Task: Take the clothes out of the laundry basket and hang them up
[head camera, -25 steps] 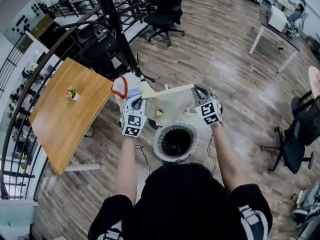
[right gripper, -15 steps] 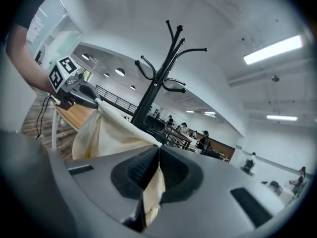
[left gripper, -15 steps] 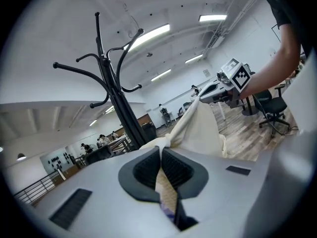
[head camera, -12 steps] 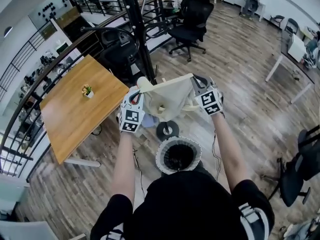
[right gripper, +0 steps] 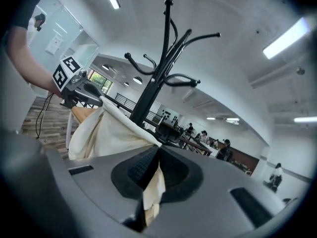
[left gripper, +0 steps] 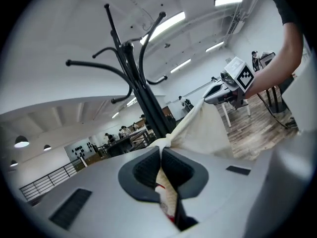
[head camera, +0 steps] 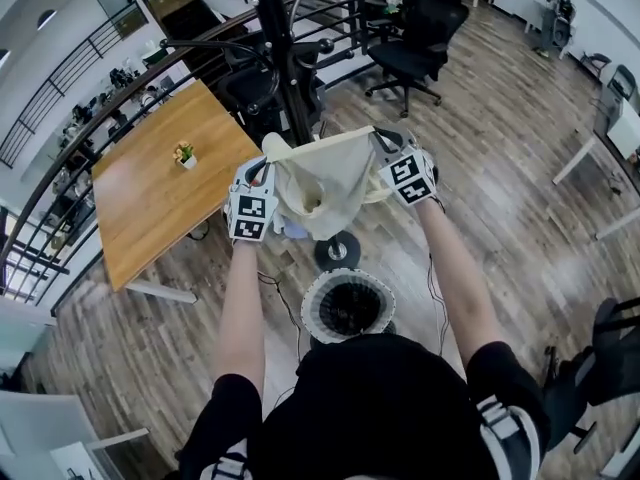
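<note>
A cream garment (head camera: 322, 183) hangs stretched between my two grippers, held up in front of a black coat stand (head camera: 283, 63). My left gripper (head camera: 262, 164) is shut on its left top corner, and in the left gripper view the cloth (left gripper: 208, 128) runs from the closed jaws to the other gripper (left gripper: 229, 83). My right gripper (head camera: 385, 148) is shut on the right top corner; the right gripper view shows the cloth (right gripper: 106, 130) pinched in its jaws. The coat stand (right gripper: 161, 58) rises just beyond, its hooks bare. The round white laundry basket (head camera: 348, 306) sits on the floor below my arms.
A wooden table (head camera: 165, 193) with a small plant (head camera: 183, 154) stands to the left. The stand's round base (head camera: 337, 251) lies just beyond the basket. A black office chair (head camera: 415, 43) is behind the stand, another chair (head camera: 610, 363) at right. A railing (head camera: 60, 138) runs along the left.
Both grippers have lifted the cream garment up and forward toward the coat stand. The basket now lies farther below and behind the garment.
</note>
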`<state>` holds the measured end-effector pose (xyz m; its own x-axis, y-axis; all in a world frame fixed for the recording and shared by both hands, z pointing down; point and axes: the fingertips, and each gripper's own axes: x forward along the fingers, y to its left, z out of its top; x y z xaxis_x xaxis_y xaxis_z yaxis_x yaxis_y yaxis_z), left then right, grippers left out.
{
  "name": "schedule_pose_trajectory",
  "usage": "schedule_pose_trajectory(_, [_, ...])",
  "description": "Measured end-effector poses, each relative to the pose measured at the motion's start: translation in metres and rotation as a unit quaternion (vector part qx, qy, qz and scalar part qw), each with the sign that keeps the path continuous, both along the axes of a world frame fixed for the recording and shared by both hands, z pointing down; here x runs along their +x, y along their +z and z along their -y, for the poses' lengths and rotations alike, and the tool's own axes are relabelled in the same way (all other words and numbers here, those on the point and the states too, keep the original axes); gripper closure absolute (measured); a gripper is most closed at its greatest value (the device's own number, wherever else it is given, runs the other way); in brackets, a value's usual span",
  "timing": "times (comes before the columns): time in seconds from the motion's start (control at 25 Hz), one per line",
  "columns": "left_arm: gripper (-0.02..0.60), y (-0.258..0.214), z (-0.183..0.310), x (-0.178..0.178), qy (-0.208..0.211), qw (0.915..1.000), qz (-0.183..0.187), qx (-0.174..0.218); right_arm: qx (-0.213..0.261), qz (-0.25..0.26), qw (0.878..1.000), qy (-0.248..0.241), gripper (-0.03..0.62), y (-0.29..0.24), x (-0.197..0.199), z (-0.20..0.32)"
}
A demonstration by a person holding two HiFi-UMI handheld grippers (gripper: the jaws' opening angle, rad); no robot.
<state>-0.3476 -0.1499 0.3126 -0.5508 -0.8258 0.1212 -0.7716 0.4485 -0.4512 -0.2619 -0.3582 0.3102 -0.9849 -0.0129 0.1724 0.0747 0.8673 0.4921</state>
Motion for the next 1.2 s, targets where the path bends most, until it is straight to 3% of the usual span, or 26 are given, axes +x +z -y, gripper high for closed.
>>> schedule_pose_trajectory(0.2, [0.557, 0.066, 0.009, -0.020, -0.019, 0.9973, -0.049, -0.051, -0.033, -0.076, 0.997, -0.010, 0.579, 0.087, -0.015, 0.008])
schedule_pose_trajectory(0.48, [0.557, 0.122, 0.019, -0.010, -0.015, 0.9917, -0.090, -0.091, -0.054, -0.141, 0.988, -0.014, 0.577, 0.157, -0.009, 0.013])
schedule_pose_trajectory(0.92, [0.557, 0.208, 0.032, 0.016, -0.011, 0.9743, -0.178, -0.137, -0.069, -0.202, 0.976, -0.036, 0.577, 0.222, -0.005, -0.004])
schedule_pose_trajectory(1.2, [0.554, 0.236, 0.045, 0.030, -0.001, 0.9677, -0.204, -0.148, -0.098, -0.231, 0.966, -0.067, 0.572, 0.257, -0.002, -0.028])
